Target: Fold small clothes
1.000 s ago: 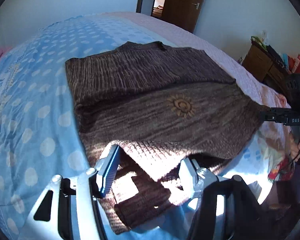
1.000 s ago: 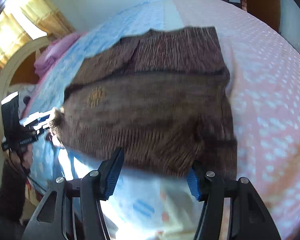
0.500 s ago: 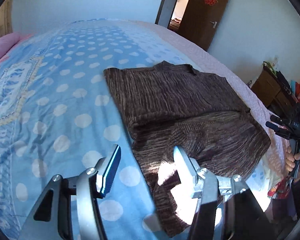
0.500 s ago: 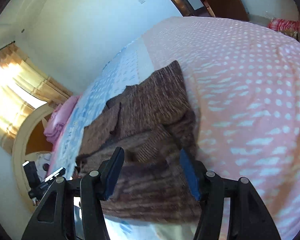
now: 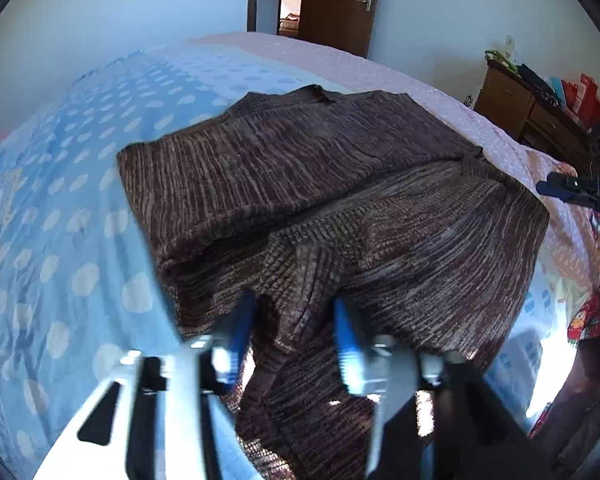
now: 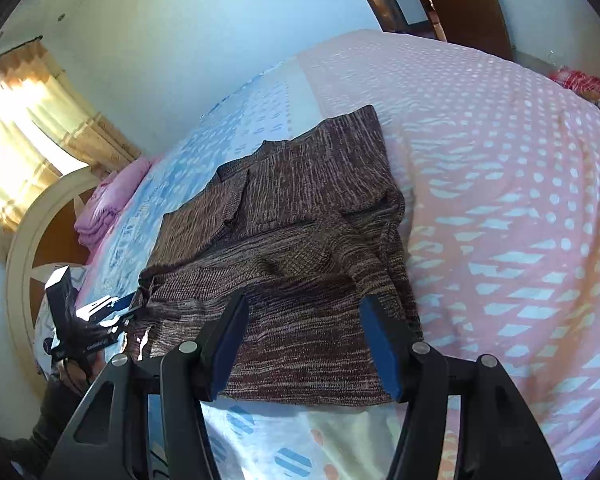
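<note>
A brown knitted sweater lies partly folded on the bed, with its lower half laid over the upper part. It also shows in the right wrist view. My left gripper is open, low over the sweater's near rumpled edge, with loose cloth between the fingers. My right gripper is open, just above the sweater's near hem, holding nothing. Each gripper shows in the other's view: the right gripper at the sweater's right side, the left gripper at its left corner.
The bed has a blue dotted cover on one side and a pink dotted cover on the other. A wooden cabinet with clutter stands by the bed. A folded pink blanket lies near the headboard. A brown door is behind.
The left gripper moved from the blue cover back over the sweater's near edge. The right gripper swung back down to the near hem. The folded-over sweater part lies flat now.
</note>
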`<state>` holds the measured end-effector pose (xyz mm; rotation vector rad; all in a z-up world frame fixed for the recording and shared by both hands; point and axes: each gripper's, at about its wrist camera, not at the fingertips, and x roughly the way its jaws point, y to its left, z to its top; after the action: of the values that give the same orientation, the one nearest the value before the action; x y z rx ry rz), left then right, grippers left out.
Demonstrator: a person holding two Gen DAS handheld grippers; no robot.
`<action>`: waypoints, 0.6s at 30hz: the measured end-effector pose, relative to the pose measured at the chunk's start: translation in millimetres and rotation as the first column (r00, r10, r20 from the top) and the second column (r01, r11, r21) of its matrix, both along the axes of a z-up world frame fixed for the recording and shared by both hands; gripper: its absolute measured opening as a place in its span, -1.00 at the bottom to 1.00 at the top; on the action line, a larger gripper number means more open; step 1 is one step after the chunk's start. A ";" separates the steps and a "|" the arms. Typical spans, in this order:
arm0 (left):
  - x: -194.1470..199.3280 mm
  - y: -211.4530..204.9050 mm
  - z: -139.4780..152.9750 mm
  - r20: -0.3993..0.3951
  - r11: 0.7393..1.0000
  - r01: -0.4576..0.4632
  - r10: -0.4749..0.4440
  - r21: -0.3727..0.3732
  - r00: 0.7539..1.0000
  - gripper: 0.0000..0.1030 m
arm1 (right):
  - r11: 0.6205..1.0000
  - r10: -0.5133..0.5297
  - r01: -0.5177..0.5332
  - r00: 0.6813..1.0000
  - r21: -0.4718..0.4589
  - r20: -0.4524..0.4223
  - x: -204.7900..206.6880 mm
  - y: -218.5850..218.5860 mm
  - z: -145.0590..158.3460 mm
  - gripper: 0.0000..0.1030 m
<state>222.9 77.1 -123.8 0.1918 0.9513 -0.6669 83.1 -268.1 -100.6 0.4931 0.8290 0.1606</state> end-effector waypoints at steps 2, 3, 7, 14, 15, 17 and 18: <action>8.9 11.9 -2.1 -0.043 0.996 -0.053 0.050 -0.068 0.998 -0.81 | 1.000 0.002 -0.002 1.000 0.004 -0.004 -0.2 1.2 -2.0 0.16; 11.6 19.3 -2.1 -0.047 0.992 -0.087 0.083 -0.094 0.995 -0.81 | 1.000 0.001 -0.001 1.000 0.007 -0.006 -1.5 1.1 -3.4 0.16; 26.7 57.0 -11.8 -0.158 0.943 -0.245 0.212 -0.225 0.964 -0.81 | 1.000 -0.005 0.006 1.000 0.011 -0.023 -2.1 0.1 -9.5 0.16; 25.9 52.6 -14.8 -0.185 0.936 -0.224 0.178 -0.270 0.966 -0.50 | 0.999 -0.017 0.016 1.000 -0.034 -0.016 -4.2 -1.0 -8.5 0.16; 25.4 49.6 -14.4 -0.182 0.938 -0.213 0.167 -0.274 0.969 -0.38 | 0.998 -0.016 0.015 1.000 -0.056 -0.009 -4.0 -1.8 -5.8 0.16; 24.7 43.5 -13.4 -0.158 0.945 -0.191 0.152 -0.266 0.976 -0.02 | 0.995 -0.015 0.014 1.000 -0.094 -0.004 -1.9 -3.0 -1.7 0.16; 24.2 39.3 -12.8 -0.141 0.950 -0.179 0.147 -0.257 0.979 0.02 | 0.992 -0.011 0.011 1.000 -0.126 0.001 0.2 -2.6 1.8 0.16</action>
<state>247.1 116.4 -136.6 -0.1689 0.9692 -0.6519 83.3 -270.6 -98.8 0.3789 0.8310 0.0977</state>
